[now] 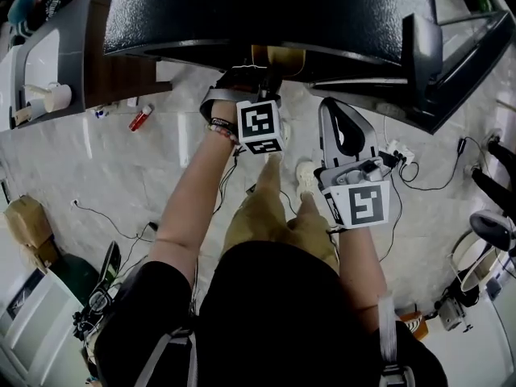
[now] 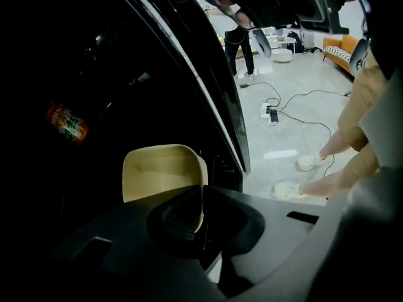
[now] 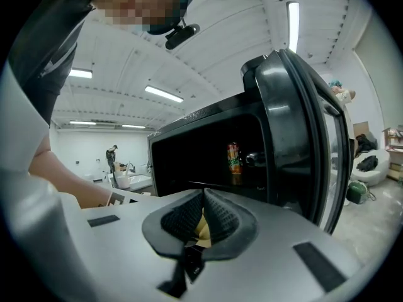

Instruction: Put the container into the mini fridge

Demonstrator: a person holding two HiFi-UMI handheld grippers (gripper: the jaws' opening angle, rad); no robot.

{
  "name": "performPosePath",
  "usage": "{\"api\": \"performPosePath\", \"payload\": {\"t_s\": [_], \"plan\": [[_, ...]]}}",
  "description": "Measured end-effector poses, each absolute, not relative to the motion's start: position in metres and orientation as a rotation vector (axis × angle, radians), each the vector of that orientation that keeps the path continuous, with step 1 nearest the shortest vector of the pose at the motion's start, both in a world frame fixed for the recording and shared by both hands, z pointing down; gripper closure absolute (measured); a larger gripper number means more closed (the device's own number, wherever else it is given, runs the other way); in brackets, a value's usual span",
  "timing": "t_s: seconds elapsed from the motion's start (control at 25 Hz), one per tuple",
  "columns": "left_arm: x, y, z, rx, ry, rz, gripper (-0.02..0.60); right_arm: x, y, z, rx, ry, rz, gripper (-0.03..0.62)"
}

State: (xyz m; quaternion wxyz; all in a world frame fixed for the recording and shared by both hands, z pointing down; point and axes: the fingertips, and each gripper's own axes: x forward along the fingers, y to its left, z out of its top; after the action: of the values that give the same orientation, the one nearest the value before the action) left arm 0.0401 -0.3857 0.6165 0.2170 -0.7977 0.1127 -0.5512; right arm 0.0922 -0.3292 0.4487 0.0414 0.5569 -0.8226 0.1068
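Left gripper (image 2: pixel 201 207) is clamped on the near wall of the tan container (image 2: pixel 162 173), which stands just ahead of it at the mouth of the mini fridge (image 1: pixel 266 6) (dark cavity lying straight beyond), while the right gripper (image 3: pixel 203 200), jaws pressed together, hangs farther back.

Pale marble floor (image 1: pixel 105 176) with black cables running to a white power strip (image 1: pixel 394 148). Small red item (image 1: pixel 140 118) lies flat, brown paper bag (image 1: pixel 28 224) well apart. Orange sofa (image 2: pixel 340 49) at back, person (image 2: pixel 239 39) standing. Drink can (image 3: pixel 234 158) upright. Ceiling strip light (image 3: pixel 293 27) lit.
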Motion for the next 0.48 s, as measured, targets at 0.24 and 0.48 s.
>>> {"api": "performPosePath", "payload": {"t_s": [0.24, 0.48], "plan": [[0.047, -0.413, 0.635, -2.163, 0.288, -1.539, 0.554, 0.092, -0.333, 0.458, 1.723, -2.494, 0.356, 0.557], [0.057, -0.43, 0.647, -2.124, 0.279, -1.536, 0.554, 0.093, -0.332, 0.465, 1.739, -2.474, 0.38, 0.557]]}}
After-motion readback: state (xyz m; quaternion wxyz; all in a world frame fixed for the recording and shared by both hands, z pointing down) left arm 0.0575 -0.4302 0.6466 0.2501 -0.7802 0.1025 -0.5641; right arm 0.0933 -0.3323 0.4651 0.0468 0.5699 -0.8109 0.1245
